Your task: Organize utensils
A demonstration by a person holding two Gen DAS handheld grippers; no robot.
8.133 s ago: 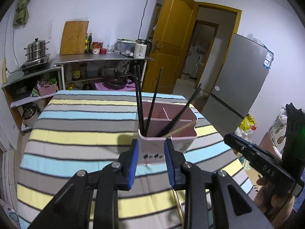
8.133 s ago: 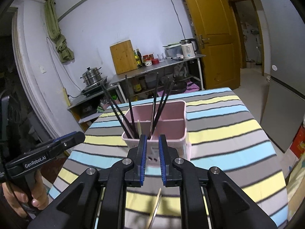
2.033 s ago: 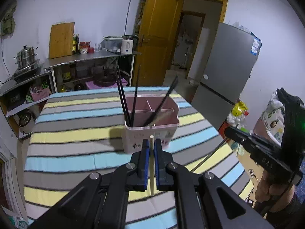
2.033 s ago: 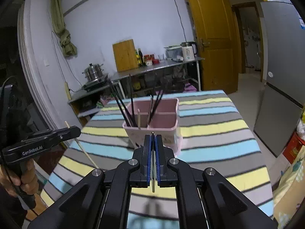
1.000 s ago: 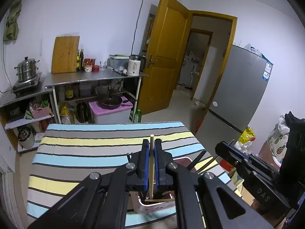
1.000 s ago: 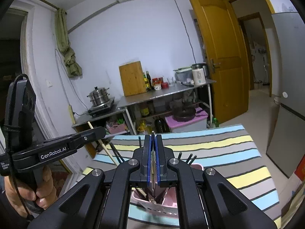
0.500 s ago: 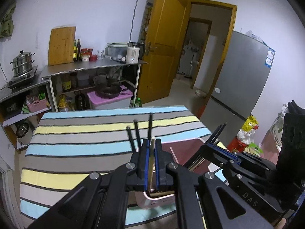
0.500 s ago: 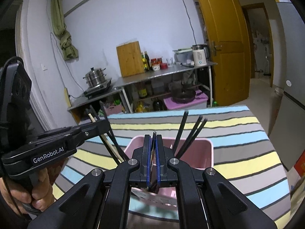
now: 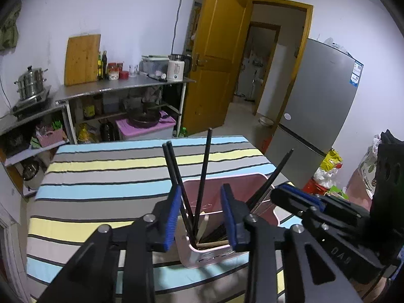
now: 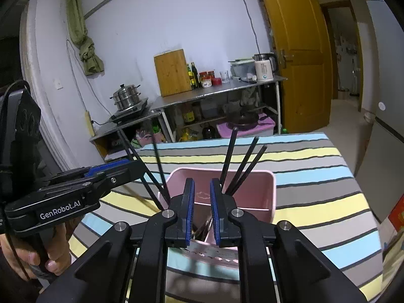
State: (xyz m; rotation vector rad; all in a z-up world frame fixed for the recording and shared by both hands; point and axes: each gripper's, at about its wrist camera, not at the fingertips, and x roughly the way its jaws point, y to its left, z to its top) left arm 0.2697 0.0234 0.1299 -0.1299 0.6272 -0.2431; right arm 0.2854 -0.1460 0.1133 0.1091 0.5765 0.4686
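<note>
A pink divided utensil holder point(image 9: 262, 184) stands on the striped table point(image 9: 106, 176); it also shows in the right wrist view point(image 10: 252, 189). Several black chopsticks point(image 9: 202, 176) lean in it, with pale wooden chopsticks point(image 9: 203, 224) low inside. My left gripper point(image 9: 200, 217) is open and empty, just above the holder's near left compartment. My right gripper point(image 10: 202, 209) is open and empty, above the holder's near edge. Black chopsticks point(image 10: 242, 166) fan out behind it. Each gripper shows in the other's view, the right one point(image 9: 298, 197) and the left one point(image 10: 111, 169).
A steel counter point(image 9: 121, 88) with a cutting board point(image 9: 82, 59), kettle point(image 9: 175, 69) and steamer pot point(image 9: 30, 82) stands behind the table. A yellow door point(image 9: 214, 63) and a grey fridge point(image 9: 315, 101) are at right. The table edge is close below both grippers.
Both grippers have opened and let go of their wooden chopsticks, which now rest inside the pink holder. Both grippers sit slightly higher over the holder.
</note>
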